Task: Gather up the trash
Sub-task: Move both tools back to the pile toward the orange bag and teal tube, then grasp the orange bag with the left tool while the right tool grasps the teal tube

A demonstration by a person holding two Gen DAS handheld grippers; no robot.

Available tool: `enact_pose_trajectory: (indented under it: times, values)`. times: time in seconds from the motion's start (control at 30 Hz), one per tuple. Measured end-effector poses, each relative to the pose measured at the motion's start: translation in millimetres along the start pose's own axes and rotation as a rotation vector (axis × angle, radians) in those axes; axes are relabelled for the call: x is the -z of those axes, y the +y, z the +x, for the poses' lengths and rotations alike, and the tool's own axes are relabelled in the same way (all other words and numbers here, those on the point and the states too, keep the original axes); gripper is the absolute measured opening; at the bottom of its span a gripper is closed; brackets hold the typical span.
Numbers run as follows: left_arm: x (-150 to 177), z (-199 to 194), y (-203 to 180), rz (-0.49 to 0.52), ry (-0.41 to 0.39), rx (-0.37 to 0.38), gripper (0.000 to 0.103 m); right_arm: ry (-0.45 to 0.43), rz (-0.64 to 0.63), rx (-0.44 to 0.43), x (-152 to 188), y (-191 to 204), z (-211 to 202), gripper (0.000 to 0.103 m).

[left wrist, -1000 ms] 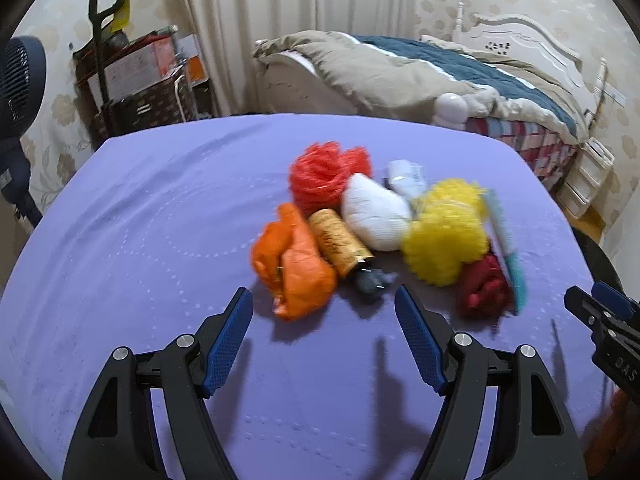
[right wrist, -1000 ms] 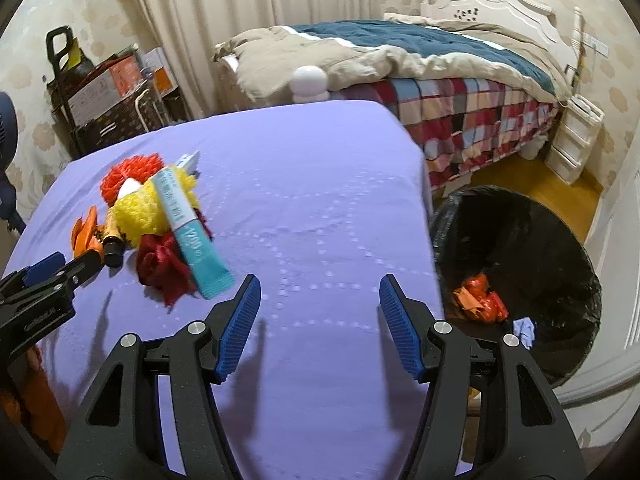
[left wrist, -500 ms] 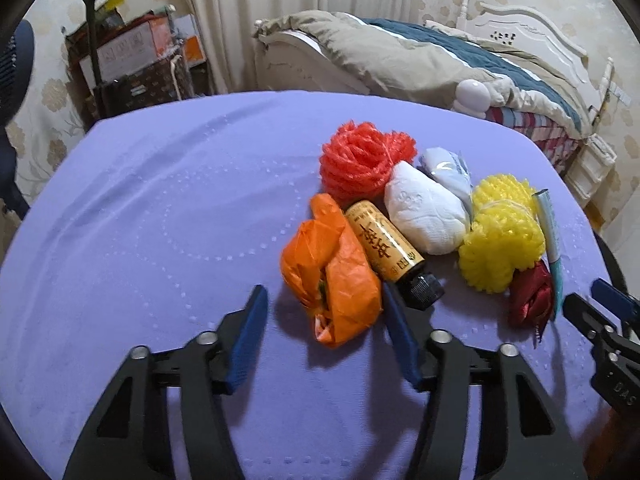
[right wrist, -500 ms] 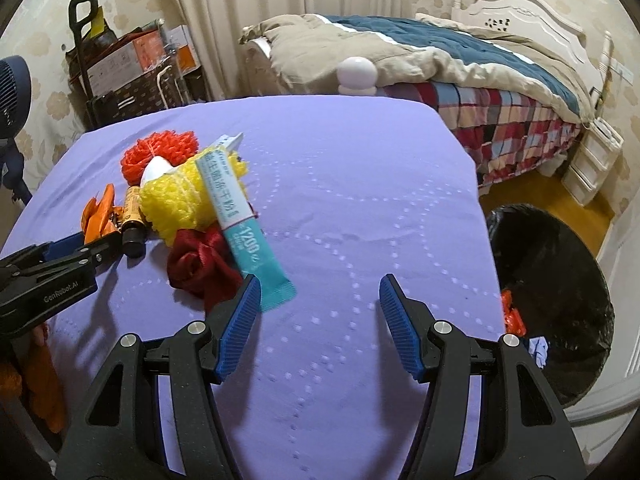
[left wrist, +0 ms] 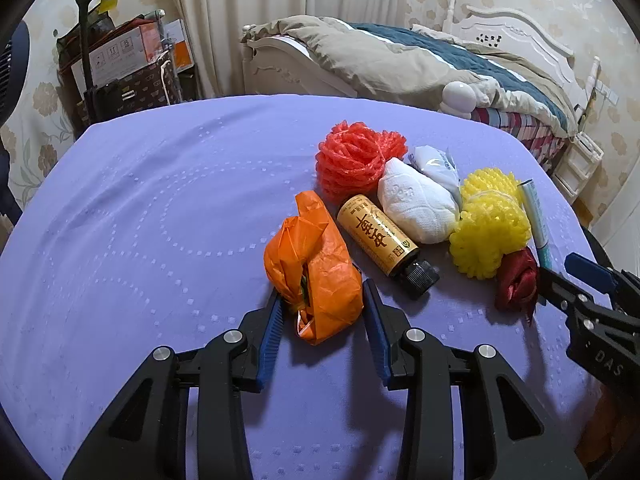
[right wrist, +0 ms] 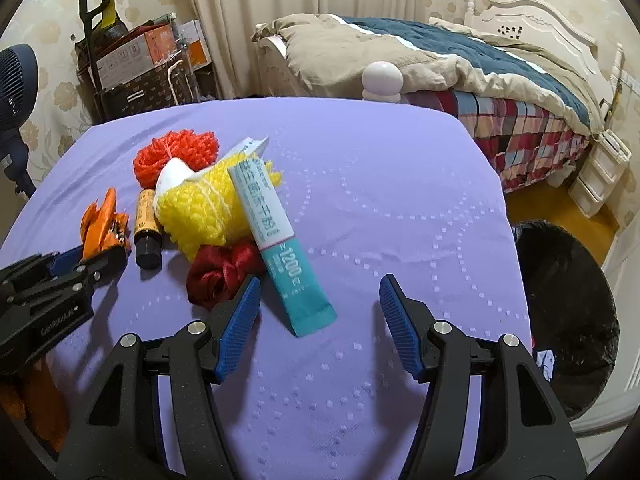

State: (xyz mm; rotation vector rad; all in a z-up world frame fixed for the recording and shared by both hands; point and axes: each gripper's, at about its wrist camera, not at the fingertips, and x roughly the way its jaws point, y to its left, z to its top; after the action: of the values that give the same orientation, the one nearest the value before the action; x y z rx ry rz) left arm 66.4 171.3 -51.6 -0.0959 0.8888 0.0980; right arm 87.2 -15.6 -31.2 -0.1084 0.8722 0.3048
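The left claw [left wrist: 323, 312] is closing on the crumpled orange plastic bag [left wrist: 314, 270], the nearest piece in the row of trash on the purple-covered bench [left wrist: 160, 208]; its jaws have just been narrowing and both blue pads are now pressing the bag's sides, so the grasp looks made. The step in hand, as I judge it, is the pick-up. Next the bag is needing a lift clear of the brown bottle [left wrist: 380, 238] lying just beside it, then a carry over to the black-lined bin [right wrist: 568, 304] off the bench's right edge (a few scraps are already lying inside). The bag is looking soft, wrinkled and loosely folded, with something dark showing in a gap; it may slip or unfold under a light pinch. The right claw [right wrist: 318, 308] is hovering open and empty, its jaws standing wide over the lower end of the teal and white tube [right wrist: 280, 240], beside the red fabric rose [right wrist: 222, 270]
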Motion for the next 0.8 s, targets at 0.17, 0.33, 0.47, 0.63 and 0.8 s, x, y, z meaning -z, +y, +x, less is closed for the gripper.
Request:
enact_pose_trajectory:
  times: [0.17, 0.33, 0.47, 0.63, 0.8]
  values:
    - [-0.1, -1.3, -1.3, 0.003, -0.011, 0.006, 0.039, 0.010, -0.002, -0.006, -3.2, 2.4, 5.0, 0.044]
    - [1.9, -5.0, 1.8, -0.007, -0.021, 0.020, 0.039, 0.024, -0.018, -0.013, -2.5, 5.8, 7.6, 0.024]
    - [3.9, -8.9, 3.7, -0.013, -0.028, 0.025, 0.039, 0.015, -0.013, -0.010, -0.9, 5.4, 3.1, 0.021]
    - [7.0, -14.4, 3.5, -0.018, -0.031, 0.030, 0.039, 0.016, 0.006, -0.014, 4.1, 0.0, -0.8, 0.007]
    - [9.9, -19.3, -2.7, -0.008, -0.036, 0.042, 0.039, 0.019, 0.025, -0.013, 7.4, -6.3, -2.4, 0.007]
